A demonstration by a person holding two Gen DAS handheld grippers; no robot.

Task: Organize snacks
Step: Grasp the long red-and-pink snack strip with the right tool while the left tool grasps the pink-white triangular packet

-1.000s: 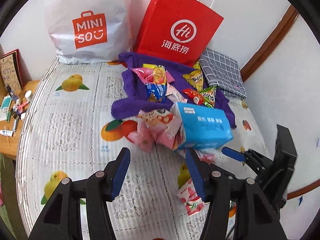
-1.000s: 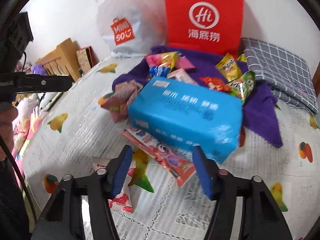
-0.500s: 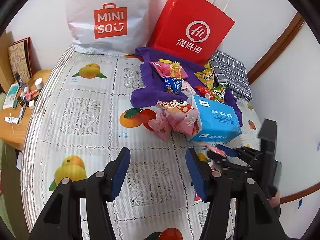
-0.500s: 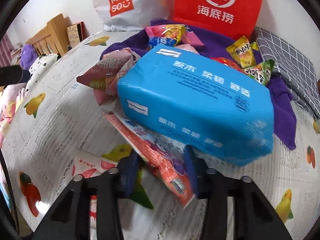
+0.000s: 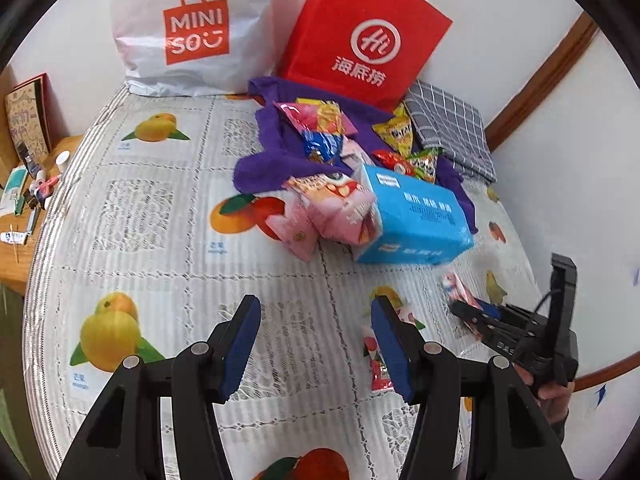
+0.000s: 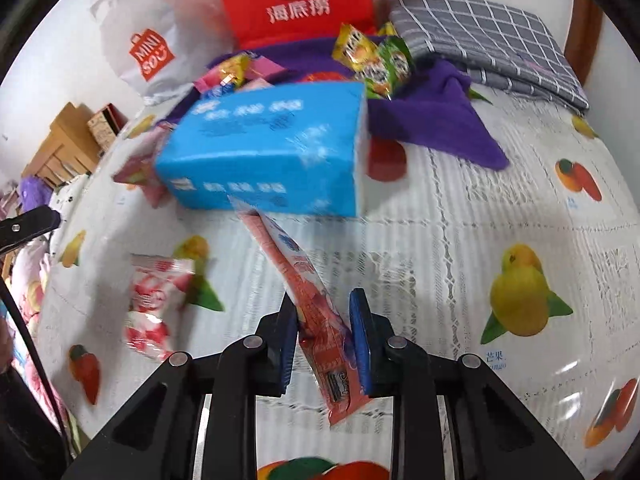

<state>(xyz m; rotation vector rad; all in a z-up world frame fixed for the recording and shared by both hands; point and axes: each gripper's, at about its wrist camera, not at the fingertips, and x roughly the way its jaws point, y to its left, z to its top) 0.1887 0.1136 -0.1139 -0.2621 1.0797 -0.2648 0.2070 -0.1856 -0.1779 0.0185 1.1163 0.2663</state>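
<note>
My right gripper (image 6: 324, 320) is closing on a long red snack packet (image 6: 308, 280), whose lower end sits pinched between the blue pads. The packet's far end reaches to the blue tissue pack (image 6: 264, 148). In the left wrist view that gripper (image 5: 472, 316) is low on the right, with the packet (image 5: 460, 288) sticking out of it. My left gripper (image 5: 316, 344) hangs open over the fruit-print mattress with nothing in it. A small red-and-white packet (image 5: 376, 360) lies just beyond its right finger. More snacks lie on a purple towel (image 5: 272, 160).
A red paper bag (image 5: 360, 36) and a white shopping bag (image 5: 192, 28) lean on the back wall. Pink packets (image 5: 332, 208) rest against the tissue pack (image 5: 416, 216). A grey checked cloth (image 5: 452, 132) lies at the back right. A cluttered wooden side table (image 5: 24, 216) is left of the mattress.
The right gripper went from wide open to closed around the long red packet, rolled, and drew the packet out from under the blue pack. The left gripper's view shifted only slightly.
</note>
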